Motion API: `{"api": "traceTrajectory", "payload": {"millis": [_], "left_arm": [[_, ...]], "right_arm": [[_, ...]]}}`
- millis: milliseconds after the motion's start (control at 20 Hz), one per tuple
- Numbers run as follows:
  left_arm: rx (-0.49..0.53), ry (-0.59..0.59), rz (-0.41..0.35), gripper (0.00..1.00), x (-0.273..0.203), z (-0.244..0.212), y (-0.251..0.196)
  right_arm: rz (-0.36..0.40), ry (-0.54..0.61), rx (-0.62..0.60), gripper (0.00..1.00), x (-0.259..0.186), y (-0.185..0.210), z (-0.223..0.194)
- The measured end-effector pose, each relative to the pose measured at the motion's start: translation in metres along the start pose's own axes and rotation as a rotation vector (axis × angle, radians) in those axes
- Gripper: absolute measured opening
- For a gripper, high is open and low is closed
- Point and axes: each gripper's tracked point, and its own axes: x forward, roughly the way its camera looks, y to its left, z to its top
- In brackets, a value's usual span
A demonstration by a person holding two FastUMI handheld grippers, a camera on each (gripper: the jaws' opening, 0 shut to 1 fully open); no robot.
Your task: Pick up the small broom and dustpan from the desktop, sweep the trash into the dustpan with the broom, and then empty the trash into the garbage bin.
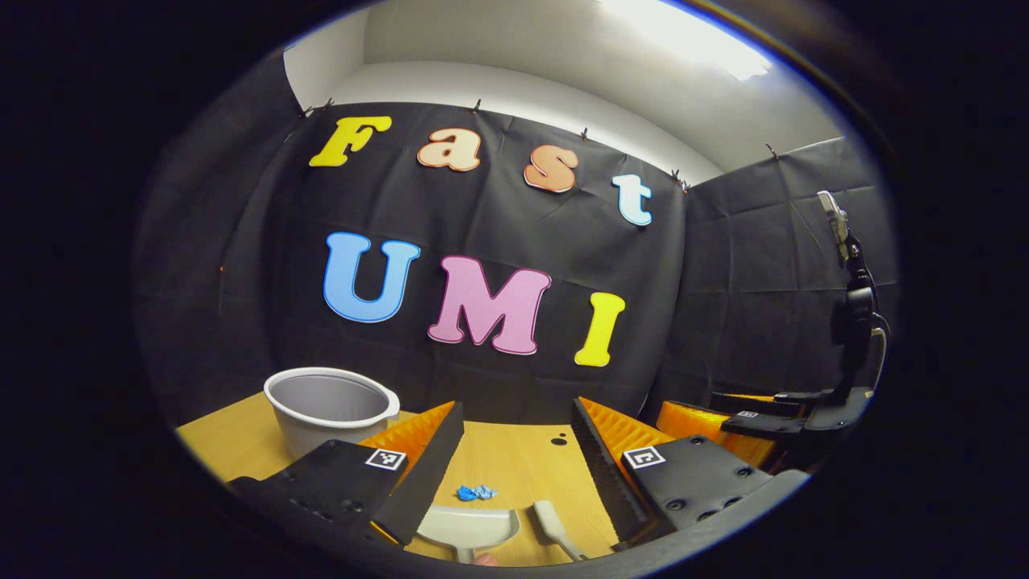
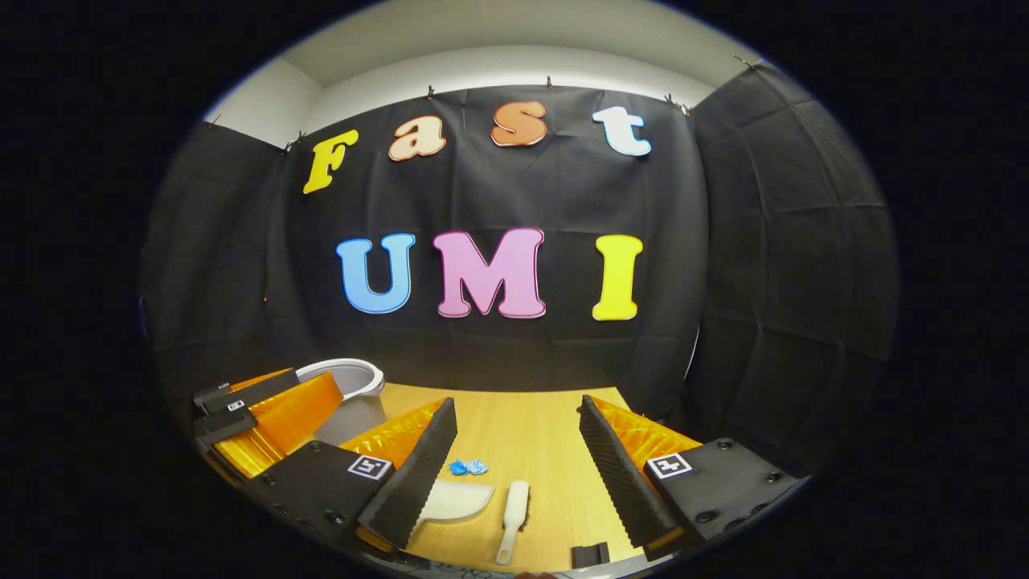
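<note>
On the light wooden desktop (image 2: 522,434), the small white plastic dustpan (image 2: 454,500) lies near the front edge, with the small white broom (image 2: 514,515) just beside it on its right, the two apart. The crumpled blue scrap of trash (image 2: 468,466) sits on the desktop just behind the dustpan, toward the back wall. The round grey plastic garbage bin (image 1: 330,406) stands at the back left of the desktop, well apart from the dustpan and broom.

In the left gripper view, the dustpan (image 1: 469,527) lies between that gripper's two fingers, the broom (image 1: 553,527) to its right, the trash (image 1: 476,492) behind them.
</note>
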Motion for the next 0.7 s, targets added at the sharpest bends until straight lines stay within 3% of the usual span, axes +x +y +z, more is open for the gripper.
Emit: {"api": "traceTrajectory", "payload": {"millis": [250, 500, 700], "left_arm": [[-0.095, 0.129, -0.008, 0.81, 0.012, -0.042, -0.006], [-0.056, 0.356, 0.072, 0.82, 0.010, -0.109, 0.012], [-0.016, 0.620, 0.131, 0.81, 0.006, -0.171, 0.026]], "right_arm": [[-0.023, 0.190, 0.108, 0.99, 0.008, -0.014, -0.061], [-0.027, 0.488, 0.246, 0.97, 0.021, -0.018, -0.150], [0.036, 0.732, 0.280, 0.97, 0.041, 0.002, -0.215]]}}
